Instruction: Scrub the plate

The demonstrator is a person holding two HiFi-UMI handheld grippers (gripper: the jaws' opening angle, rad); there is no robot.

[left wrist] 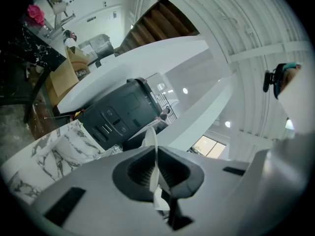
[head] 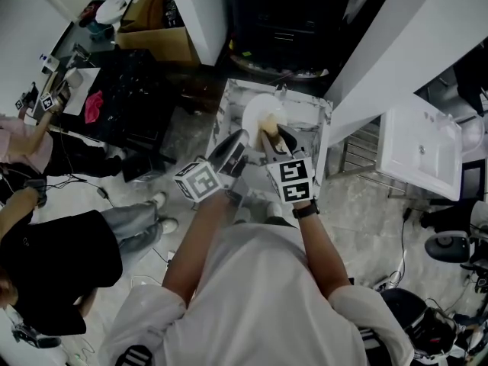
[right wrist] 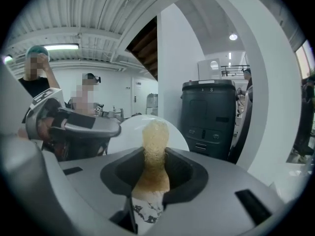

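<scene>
A white plate (head: 258, 113) is held upright above the marble table (head: 309, 114). My left gripper (head: 235, 152) is shut on the plate's rim; in the left gripper view the plate (left wrist: 152, 154) shows edge-on, pinched between the pads of the left gripper (left wrist: 156, 175). My right gripper (head: 274, 139) is shut on a tan sponge (right wrist: 154, 149), which sticks up from the jaws of the right gripper (right wrist: 153, 177) in front of the plate's face (right wrist: 129, 132). Whether the sponge touches the plate I cannot tell. The left gripper (right wrist: 81, 129) appears at the left of the right gripper view.
A black bin (right wrist: 209, 117) stands behind the table, also seen as the bin (left wrist: 120, 113) in the left gripper view. A cardboard box (head: 156, 40) sits at the back left, a white basin (head: 421, 152) on the right. People (head: 53, 258) stand to the left.
</scene>
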